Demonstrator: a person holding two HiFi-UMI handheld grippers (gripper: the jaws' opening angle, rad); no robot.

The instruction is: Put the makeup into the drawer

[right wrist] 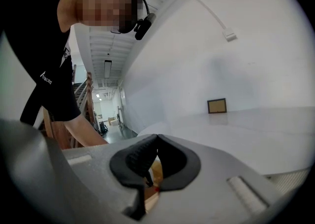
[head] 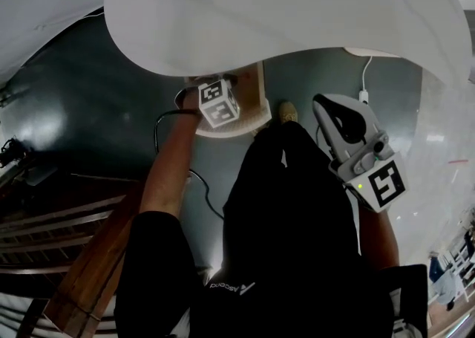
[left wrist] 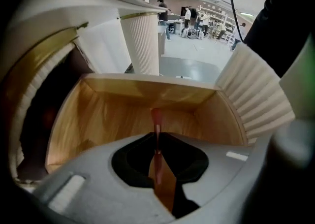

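Observation:
In the left gripper view my left gripper [left wrist: 156, 144] is shut on a thin reddish makeup stick [left wrist: 156, 118]. The stick's tip pokes out over the inside of the open wooden drawer [left wrist: 113, 114]. The head view shows the left gripper's marker cube [head: 219, 103] just under the white tabletop, over the drawer [head: 256, 99]; its jaws are hidden there. My right gripper [right wrist: 155, 144] is shut with nothing between its pads. It is held up beside the person's body [head: 361, 152], away from the drawer.
A white round tabletop [head: 282, 10] overhangs the drawer. A ribbed white table leg [left wrist: 142, 41] and ribbed white panel [left wrist: 256, 95] flank the drawer. A black cable [head: 167, 125] trails on the dark floor. Wooden stairs [head: 74, 247] are at the left. People stand far off in the hall [left wrist: 189, 18].

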